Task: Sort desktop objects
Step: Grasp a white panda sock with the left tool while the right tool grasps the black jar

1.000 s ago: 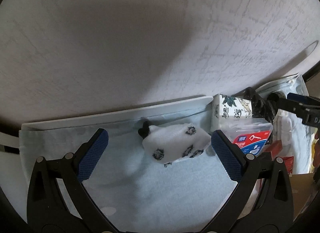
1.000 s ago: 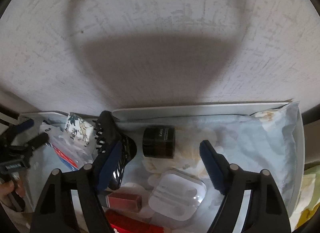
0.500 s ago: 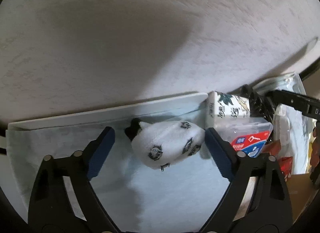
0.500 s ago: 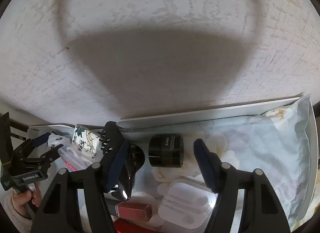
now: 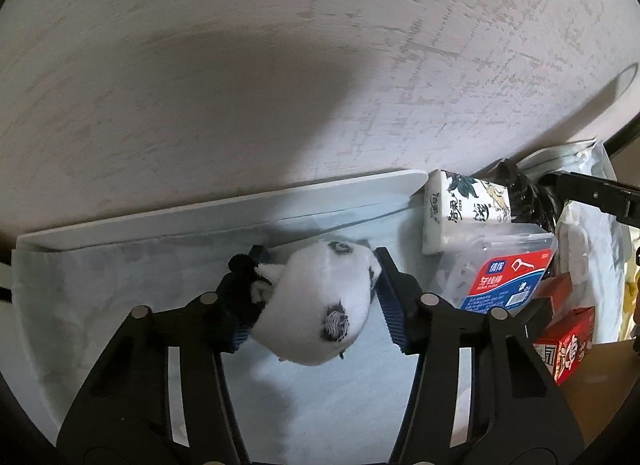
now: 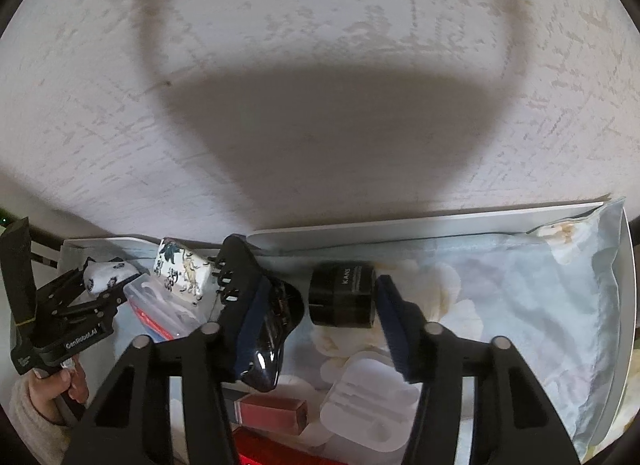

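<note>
My left gripper is shut on a white rolled sock with black prints, just above a pale blue lined tray. The sock and the left gripper also show at the far left of the right wrist view. My right gripper is open around a black round jar, with its right pad close to the jar and its left finger against a black hair claw clip. The jar sits on floral cloth in a second tray.
Between the trays lie a printed tissue pack, a clear floss-pick box with a blue and red label and a red carton. Near the right gripper lie a white plastic insert and a red lip-gloss tube. A textured wall stands behind.
My left gripper has moved in and closed on the sock. My right gripper has moved forward, narrowed, and now brackets the black jar.
</note>
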`<action>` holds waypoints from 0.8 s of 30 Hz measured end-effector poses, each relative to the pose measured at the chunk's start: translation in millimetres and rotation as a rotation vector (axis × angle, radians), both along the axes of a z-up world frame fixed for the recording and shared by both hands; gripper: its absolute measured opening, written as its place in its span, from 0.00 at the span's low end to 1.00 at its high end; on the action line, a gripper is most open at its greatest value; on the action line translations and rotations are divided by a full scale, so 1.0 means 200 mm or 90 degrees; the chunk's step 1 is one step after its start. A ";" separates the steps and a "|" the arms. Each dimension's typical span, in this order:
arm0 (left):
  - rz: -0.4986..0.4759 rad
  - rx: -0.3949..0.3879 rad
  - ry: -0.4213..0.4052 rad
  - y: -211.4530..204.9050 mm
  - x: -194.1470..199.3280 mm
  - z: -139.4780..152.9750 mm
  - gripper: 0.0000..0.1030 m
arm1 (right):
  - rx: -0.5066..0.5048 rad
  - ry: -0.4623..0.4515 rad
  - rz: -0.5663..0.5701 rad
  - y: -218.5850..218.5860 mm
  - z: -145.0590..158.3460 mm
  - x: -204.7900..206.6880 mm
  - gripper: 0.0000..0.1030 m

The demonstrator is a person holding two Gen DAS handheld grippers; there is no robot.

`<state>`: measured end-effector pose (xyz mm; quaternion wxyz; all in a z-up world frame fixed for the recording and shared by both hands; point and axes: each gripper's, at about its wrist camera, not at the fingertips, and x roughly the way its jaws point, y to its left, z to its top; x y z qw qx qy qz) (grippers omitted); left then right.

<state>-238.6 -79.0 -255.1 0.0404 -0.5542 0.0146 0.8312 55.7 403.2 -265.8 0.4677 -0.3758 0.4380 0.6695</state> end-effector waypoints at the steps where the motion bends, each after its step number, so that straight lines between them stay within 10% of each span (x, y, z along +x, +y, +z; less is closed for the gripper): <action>1: 0.001 0.002 -0.002 -0.01 0.00 0.00 0.48 | 0.000 -0.008 0.002 0.00 0.01 0.00 0.48; 15: -0.005 0.010 -0.003 -0.02 0.02 0.00 0.48 | -0.029 0.069 -0.049 -0.01 0.02 0.20 0.48; 24: -0.013 0.002 0.000 -0.01 0.00 -0.01 0.48 | -0.033 -0.009 -0.039 0.01 -0.03 0.19 0.42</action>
